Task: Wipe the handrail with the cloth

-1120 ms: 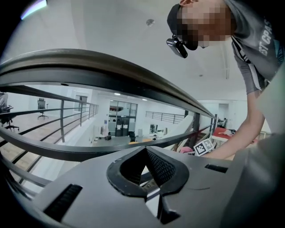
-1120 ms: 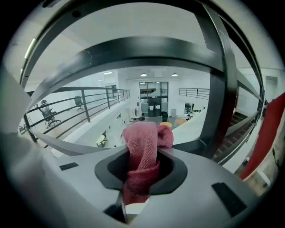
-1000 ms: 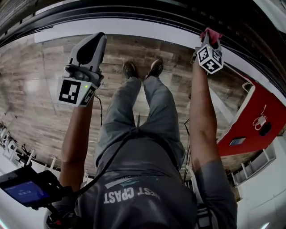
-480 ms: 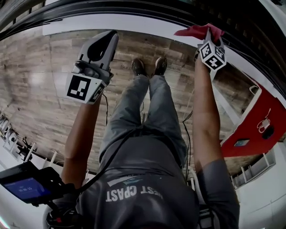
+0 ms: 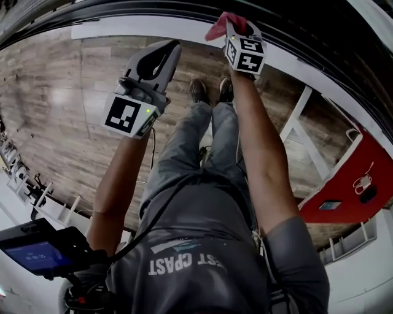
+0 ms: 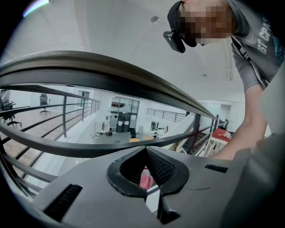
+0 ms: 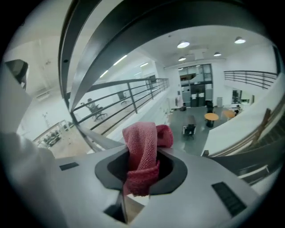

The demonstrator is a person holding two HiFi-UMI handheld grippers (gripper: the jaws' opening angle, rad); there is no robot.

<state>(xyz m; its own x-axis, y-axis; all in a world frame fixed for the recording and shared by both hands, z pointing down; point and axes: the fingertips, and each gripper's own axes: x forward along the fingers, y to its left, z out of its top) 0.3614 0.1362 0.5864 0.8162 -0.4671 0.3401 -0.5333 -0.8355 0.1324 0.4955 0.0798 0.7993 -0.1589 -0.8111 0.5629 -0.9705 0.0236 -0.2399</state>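
Note:
The dark handrail (image 5: 184, 11) curves along the top of the head view, and it arches overhead in the left gripper view (image 6: 111, 73) and the right gripper view (image 7: 100, 42). My right gripper (image 5: 231, 23) is raised just under the rail and is shut on a red cloth (image 5: 219, 27). In its own view the cloth (image 7: 141, 153) bunches up out of the jaws of the right gripper (image 7: 140, 167). The left gripper (image 5: 163, 56) hangs to the left, a bit lower than the rail. Its jaws (image 6: 147, 164) are shut with nothing held.
The person's legs and shoes (image 5: 209, 92) stand on a wooden floor (image 5: 67, 116) below. A red table (image 5: 347, 178) and a white frame (image 5: 304, 132) lie to the right. A device with a blue screen (image 5: 34, 254) sits at the lower left. Lower rail bars (image 6: 53, 144) run under the handrail.
My right gripper has carried the red cloth leftwards along the rail, from the far right to near the middle. The left gripper has drifted slightly right and up.

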